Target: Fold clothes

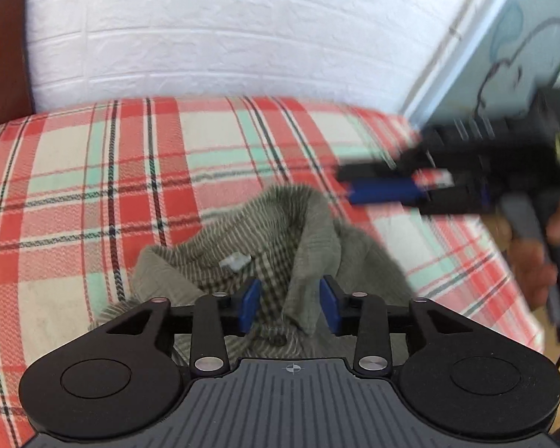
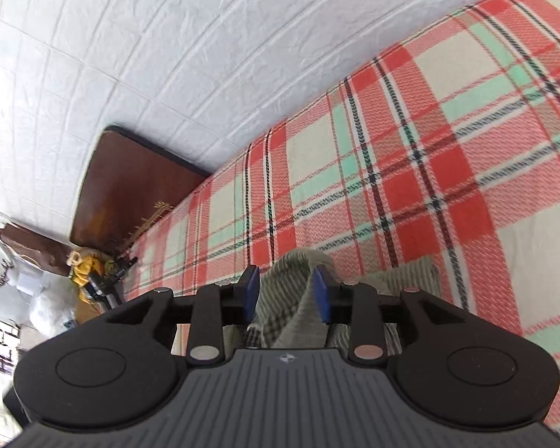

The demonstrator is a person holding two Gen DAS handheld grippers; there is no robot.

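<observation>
The green shirt (image 1: 265, 261) lies bunched on the plaid blanket (image 1: 93, 186). Both the left gripper (image 1: 290, 304) and the right gripper (image 2: 286, 293) stand half open, cloth between the 2 pads (not pinched). Closing now risks grabbing several layers together.

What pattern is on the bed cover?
Red, cream and mint plaid bed cover; clearest in the right wrist view.

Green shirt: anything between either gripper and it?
Nothing visible. The green shirt lies bunched on the plaid blanket, and its fabric already sits between the open jaws of both the left gripper and the right gripper. No other object lies on the blanket near it.
</observation>
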